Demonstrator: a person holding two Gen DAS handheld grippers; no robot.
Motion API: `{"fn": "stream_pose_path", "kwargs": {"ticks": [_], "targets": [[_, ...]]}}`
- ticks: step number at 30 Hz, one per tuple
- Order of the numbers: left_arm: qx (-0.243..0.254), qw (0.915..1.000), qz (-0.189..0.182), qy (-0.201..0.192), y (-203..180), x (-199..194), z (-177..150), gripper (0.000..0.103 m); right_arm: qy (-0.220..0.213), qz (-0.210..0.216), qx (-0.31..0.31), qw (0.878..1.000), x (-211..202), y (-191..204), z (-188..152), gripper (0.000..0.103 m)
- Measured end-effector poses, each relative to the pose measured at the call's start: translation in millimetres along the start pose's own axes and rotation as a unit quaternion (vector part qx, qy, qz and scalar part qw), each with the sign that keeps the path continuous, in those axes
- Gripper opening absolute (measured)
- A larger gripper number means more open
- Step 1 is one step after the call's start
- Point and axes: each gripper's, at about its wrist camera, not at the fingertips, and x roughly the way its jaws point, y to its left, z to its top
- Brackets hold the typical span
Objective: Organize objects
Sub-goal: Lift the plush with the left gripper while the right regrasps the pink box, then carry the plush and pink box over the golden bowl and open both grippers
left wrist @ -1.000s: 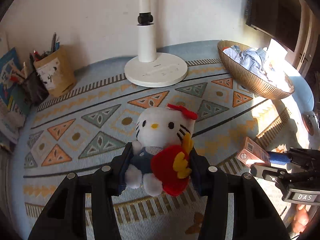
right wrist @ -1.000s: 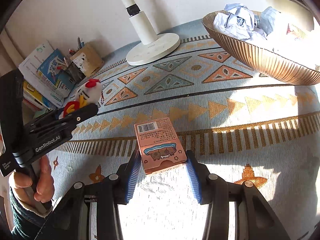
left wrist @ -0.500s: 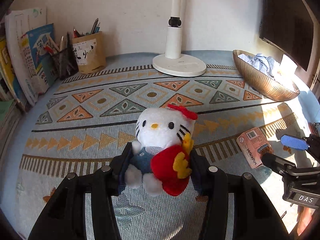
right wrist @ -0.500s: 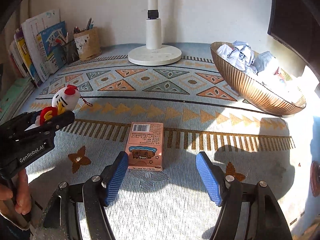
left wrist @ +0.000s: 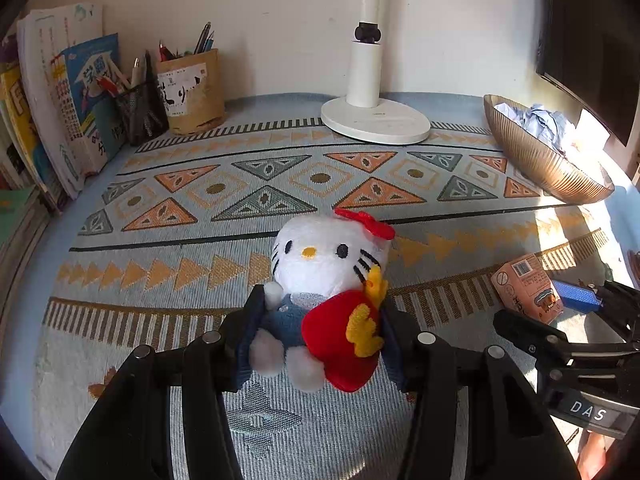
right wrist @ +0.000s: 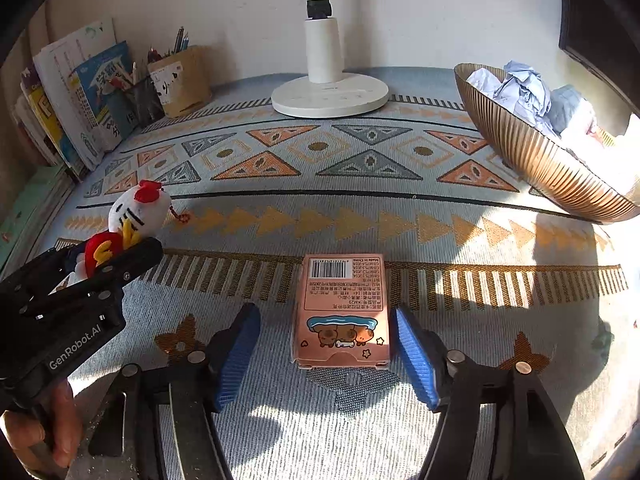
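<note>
My left gripper [left wrist: 320, 320] is shut on a white cat plush [left wrist: 324, 280] with a red bow, blue overalls and a red-and-yellow toy at its front, held above the patterned mat. The plush also shows in the right wrist view [right wrist: 134, 216], in the left gripper [right wrist: 100, 264]. A pink card box [right wrist: 342, 312] with a barcode lies flat on the mat, between the open blue pads of my right gripper [right wrist: 326, 340], apart from both. The box also shows in the left wrist view [left wrist: 526, 286], beside the right gripper [left wrist: 560, 312].
A white lamp base [left wrist: 374, 124] stands at the back. A ribbed gold bowl [right wrist: 532, 156] with crumpled paper sits at the right. Pen holders [left wrist: 192, 88] and upright books [left wrist: 60, 100] line the back left. A dark monitor [left wrist: 588, 40] hangs at the right.
My right gripper has opened and let go of the pink box, which now lies on the mat. Both grippers have drawn back from the lamp; the left still holds the plush.
</note>
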Motion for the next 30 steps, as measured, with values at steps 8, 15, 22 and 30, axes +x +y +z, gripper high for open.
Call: {"fn": "stream_pose_path", "kwargs": {"ticks": [8, 15, 22, 30], "targets": [[0.003, 1.0000, 0.002, -0.006, -1, -2, 1, 0.048, -0.013, 0.044, 0.041, 0.998, -18, -26, -6, 0.040], [0.024, 0.9952, -0.094, -0.012, -35, -23, 51, 0.048, -0.102, 0.020, 0.103, 0.989, -95, -100, 26, 0.040], [0.095, 0.9816, -0.134, -0.097, -128, -27, 145, 0.048, -0.209, -0.097, 0.179, 0.956, -144, -191, 94, 0.040], [0.116, 0.9726, -0.176, -0.098, -212, 41, 203, 0.048, -0.203, -0.120, 0.262, 0.936, -96, -285, 146, 0.040]]}}
